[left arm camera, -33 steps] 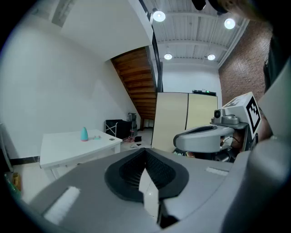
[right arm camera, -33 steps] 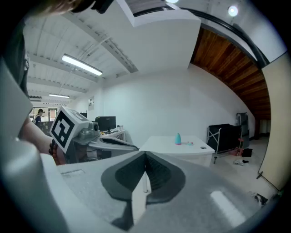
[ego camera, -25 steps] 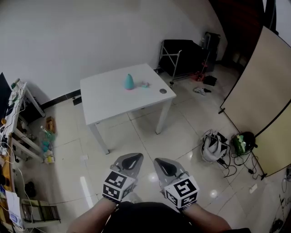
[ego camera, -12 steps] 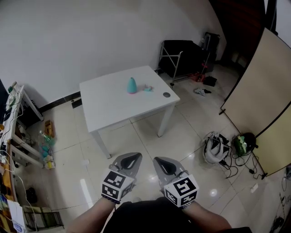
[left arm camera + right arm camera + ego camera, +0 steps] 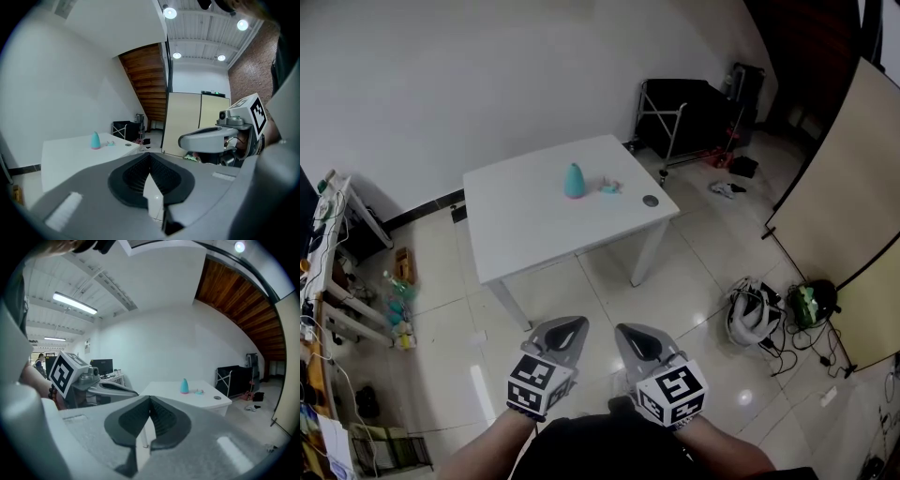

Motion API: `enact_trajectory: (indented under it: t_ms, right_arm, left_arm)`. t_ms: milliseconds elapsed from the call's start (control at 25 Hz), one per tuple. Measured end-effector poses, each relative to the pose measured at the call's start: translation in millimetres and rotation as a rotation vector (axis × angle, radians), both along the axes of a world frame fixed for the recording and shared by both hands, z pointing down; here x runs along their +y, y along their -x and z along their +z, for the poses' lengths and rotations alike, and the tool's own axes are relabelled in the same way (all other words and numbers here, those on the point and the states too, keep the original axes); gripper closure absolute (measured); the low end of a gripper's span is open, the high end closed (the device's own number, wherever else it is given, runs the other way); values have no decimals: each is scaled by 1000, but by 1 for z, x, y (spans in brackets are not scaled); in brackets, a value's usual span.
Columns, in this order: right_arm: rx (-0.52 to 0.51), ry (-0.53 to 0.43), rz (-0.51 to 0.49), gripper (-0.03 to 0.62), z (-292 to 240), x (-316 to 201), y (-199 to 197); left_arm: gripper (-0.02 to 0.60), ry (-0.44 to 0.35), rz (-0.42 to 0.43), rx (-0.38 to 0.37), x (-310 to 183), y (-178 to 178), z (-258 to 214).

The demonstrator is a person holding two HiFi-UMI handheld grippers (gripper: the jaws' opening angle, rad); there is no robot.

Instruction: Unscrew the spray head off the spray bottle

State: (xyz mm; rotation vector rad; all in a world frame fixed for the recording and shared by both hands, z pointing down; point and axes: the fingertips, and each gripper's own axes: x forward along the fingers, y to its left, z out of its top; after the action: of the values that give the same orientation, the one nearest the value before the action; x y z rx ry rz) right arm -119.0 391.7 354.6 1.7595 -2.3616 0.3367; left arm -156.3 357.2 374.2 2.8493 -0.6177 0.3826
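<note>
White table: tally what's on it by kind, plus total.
Teal bottle: 1
Small teal-and-pink piece: 1
Dark round disc: 1
Total: 3, all on the white table

White bench (image 5: 525,220) on white legs, standing on a pale, glossy tiled floor (image 5: 694,272). On the far right part of the bench top stands a teal cone-shaped bottle (image 5: 574,181), upright. Just beside it, to the right, lies a small teal-and-pink item (image 5: 609,188), too small to identify. Nearer the right corner, apart from both, lies a small dark round disc (image 5: 650,201). On the floor, right of the bench, lie a grey-and-white bag (image 5: 753,317), a green-and-black bag (image 5: 811,302) and loose cables (image 5: 780,345).
</note>
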Motion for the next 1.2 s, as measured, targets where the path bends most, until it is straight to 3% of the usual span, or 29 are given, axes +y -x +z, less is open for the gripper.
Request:
enact_trajectory:
  t_ms: [640, 1200]
  right_arm:
    - [-45, 37, -89, 602, 15, -91, -90]
    - [-62, 40, -145, 602, 19, -123, -140]
  left_arm:
    - [572, 37, -74, -51, -87, -93, 15]
    - [572, 26, -141, -82, -119, -135, 20]
